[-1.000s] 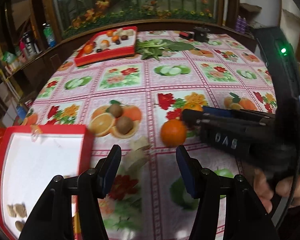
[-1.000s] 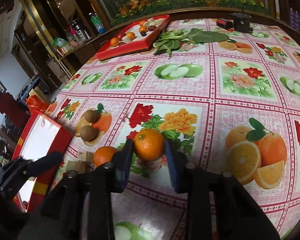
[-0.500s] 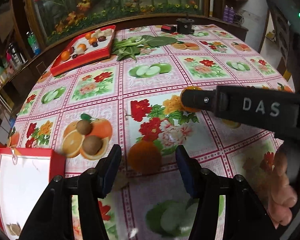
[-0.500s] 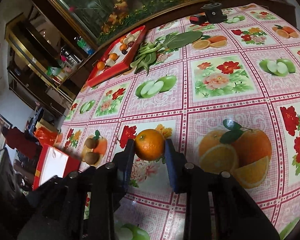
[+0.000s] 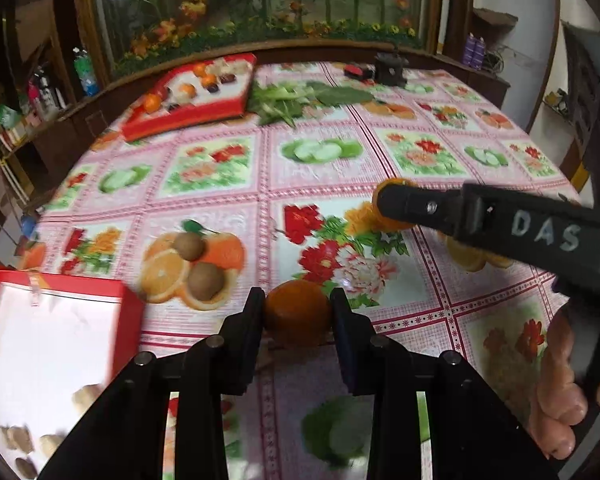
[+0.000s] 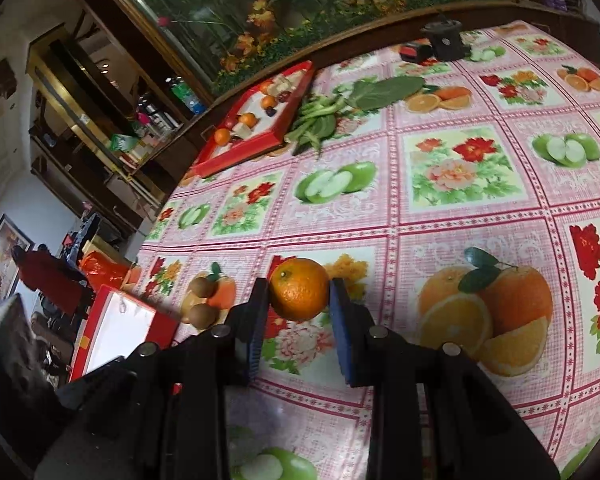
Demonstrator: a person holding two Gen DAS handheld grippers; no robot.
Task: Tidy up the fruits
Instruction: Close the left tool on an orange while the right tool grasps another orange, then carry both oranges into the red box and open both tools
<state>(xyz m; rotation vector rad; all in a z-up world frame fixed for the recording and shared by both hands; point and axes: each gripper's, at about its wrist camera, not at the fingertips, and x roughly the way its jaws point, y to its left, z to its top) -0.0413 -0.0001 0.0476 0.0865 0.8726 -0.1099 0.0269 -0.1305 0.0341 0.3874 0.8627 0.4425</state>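
In the left wrist view, an orange [image 5: 298, 314] sits on the fruit-print tablecloth with my left gripper [image 5: 298, 302] shut on it, both pads touching its sides. My right gripper [image 6: 299, 294] is shut on a second orange [image 6: 299, 286], held above the cloth. From the left wrist view that right gripper [image 5: 396, 208] reaches in from the right and mostly hides its orange [image 5: 396, 226]. Two kiwis [image 5: 198, 264] lie on a printed orange picture, left of my left gripper. A red tray with a white floor [image 5: 60, 344] lies near left.
At the far left edge of the table, a second red tray [image 5: 196, 92] holds several fruits, with leafy greens [image 5: 296, 100] beside it. A black object [image 6: 444, 42] stands at the far edge. A hand [image 5: 560, 408] grips the right tool. Shelves line the left wall.
My left gripper moved forward and closed on the orange on the cloth. The right gripper rose and moved away to the right, keeping its orange.
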